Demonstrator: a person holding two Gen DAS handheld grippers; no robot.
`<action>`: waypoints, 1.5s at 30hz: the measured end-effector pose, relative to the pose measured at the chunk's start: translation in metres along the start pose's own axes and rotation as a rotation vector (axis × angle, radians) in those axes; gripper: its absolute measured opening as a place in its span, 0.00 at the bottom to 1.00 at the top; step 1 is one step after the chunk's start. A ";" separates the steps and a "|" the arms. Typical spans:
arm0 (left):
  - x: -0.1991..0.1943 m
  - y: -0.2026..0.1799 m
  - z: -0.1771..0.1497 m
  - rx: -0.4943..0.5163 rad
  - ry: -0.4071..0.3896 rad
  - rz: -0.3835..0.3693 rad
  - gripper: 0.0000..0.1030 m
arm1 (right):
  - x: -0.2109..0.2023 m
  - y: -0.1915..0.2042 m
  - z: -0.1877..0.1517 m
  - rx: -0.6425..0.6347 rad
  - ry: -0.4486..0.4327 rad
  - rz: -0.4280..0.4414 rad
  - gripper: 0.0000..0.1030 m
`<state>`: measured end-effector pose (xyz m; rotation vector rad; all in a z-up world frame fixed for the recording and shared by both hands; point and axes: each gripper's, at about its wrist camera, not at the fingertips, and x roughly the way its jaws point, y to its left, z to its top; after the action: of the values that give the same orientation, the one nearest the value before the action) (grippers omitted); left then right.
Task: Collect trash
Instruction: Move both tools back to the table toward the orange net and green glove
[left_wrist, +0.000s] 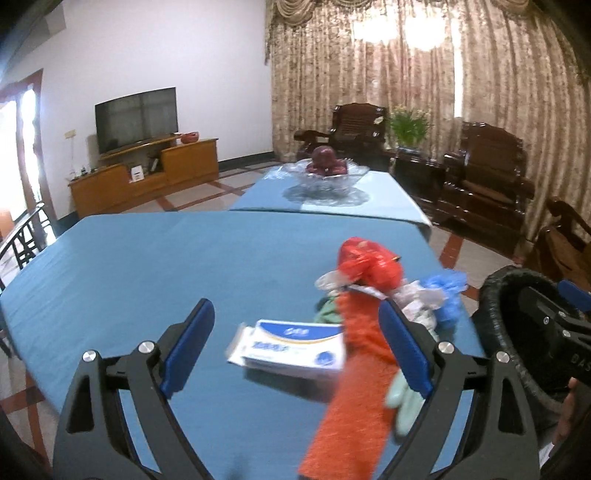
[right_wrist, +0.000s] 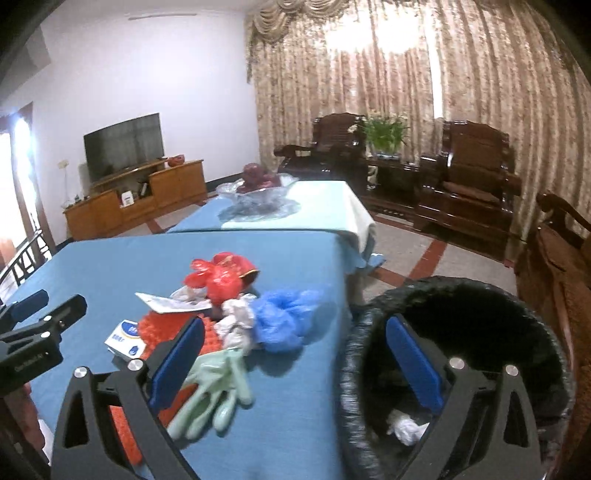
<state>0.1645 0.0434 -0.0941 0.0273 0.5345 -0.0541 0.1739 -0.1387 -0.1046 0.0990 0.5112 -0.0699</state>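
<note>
A heap of trash lies on the blue tablecloth (right_wrist: 110, 266): a red plastic bag (right_wrist: 221, 273), blue crumpled plastic (right_wrist: 284, 317), a pale green glove (right_wrist: 214, 384), an orange cloth (right_wrist: 173, 328) and a white-and-blue tissue pack (right_wrist: 125, 336). My left gripper (left_wrist: 295, 347) is open over the table, with the tissue pack (left_wrist: 291, 347) and orange cloth (left_wrist: 354, 369) between its fingers, not pinched. My right gripper (right_wrist: 295, 362) is open and empty, its left finger over the glove and its right finger over the black lined bin (right_wrist: 461, 295). White crumpled paper (right_wrist: 406, 428) lies in the bin.
The bin (left_wrist: 495, 332) stands against the table's right edge. A second blue-covered table (right_wrist: 325, 206) behind carries a glass bowl (right_wrist: 258, 195) of dark red fruit. Dark wooden armchairs (right_wrist: 472, 184) stand by the curtains, a TV cabinet (right_wrist: 136, 203) at the left wall.
</note>
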 end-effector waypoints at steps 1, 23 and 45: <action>0.001 0.005 -0.002 -0.004 0.002 0.004 0.85 | 0.002 0.005 -0.001 -0.005 0.002 0.009 0.92; 0.034 0.025 -0.047 -0.002 0.089 0.021 0.75 | 0.063 0.051 -0.056 -0.075 0.186 0.082 0.63; 0.034 -0.007 -0.069 0.012 0.152 -0.074 0.71 | 0.055 0.036 -0.056 -0.060 0.230 0.191 0.03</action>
<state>0.1582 0.0373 -0.1711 0.0237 0.6873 -0.1279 0.1980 -0.0994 -0.1781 0.0972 0.7304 0.1451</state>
